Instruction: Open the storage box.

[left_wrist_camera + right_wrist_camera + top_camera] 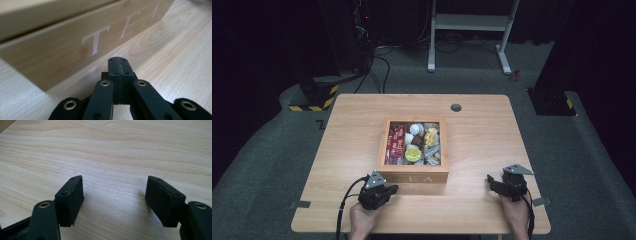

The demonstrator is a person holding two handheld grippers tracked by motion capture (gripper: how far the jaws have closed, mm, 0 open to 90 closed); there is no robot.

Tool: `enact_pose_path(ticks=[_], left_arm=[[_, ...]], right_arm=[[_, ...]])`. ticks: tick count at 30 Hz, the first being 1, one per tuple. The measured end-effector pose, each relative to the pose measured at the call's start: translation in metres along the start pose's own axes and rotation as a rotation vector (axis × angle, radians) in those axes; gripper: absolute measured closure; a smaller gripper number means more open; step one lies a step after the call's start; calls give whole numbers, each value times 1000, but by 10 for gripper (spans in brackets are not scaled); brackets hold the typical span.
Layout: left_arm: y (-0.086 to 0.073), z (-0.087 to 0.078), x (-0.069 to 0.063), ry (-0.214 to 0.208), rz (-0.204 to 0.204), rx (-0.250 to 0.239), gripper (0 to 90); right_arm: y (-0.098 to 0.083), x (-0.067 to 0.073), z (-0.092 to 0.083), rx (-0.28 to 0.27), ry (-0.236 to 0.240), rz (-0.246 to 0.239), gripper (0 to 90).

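where tea box (75, 40) sits, left claw (117, 60) pinched empty beside

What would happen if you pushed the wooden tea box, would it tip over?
Probably not: the tea box looks low, wide and flat-bottomed, so it should slide on the smooth table. It seems stiff wood. Packed with packets, it may feel fairly heavy.

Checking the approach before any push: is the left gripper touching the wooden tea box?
Apart. The left gripper view shows the shut left gripper stopping short of the tea box, with a strip of bare table between its fingers and the box's lettered front.
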State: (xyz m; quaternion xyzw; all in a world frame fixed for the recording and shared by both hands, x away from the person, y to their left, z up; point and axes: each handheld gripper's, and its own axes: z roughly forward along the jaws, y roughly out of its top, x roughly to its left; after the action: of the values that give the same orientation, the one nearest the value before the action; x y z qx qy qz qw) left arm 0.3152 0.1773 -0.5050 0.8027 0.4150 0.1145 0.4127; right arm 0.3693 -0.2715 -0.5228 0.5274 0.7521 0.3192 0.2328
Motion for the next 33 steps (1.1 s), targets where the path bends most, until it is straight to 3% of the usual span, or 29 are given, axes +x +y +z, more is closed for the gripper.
enact_pose_path(ticks=[11, 25, 33], left_arm=[[18, 9, -6, 18, 36, -25, 900], [26, 11, -6, 18, 19, -49, 900], [32, 2, -7, 15, 17, -72, 900]], right_arm=[[0, 0, 0, 0, 1, 0, 310], [0, 0, 0, 0, 1, -2, 310], [0, 0, 0, 0, 1, 0, 310]])
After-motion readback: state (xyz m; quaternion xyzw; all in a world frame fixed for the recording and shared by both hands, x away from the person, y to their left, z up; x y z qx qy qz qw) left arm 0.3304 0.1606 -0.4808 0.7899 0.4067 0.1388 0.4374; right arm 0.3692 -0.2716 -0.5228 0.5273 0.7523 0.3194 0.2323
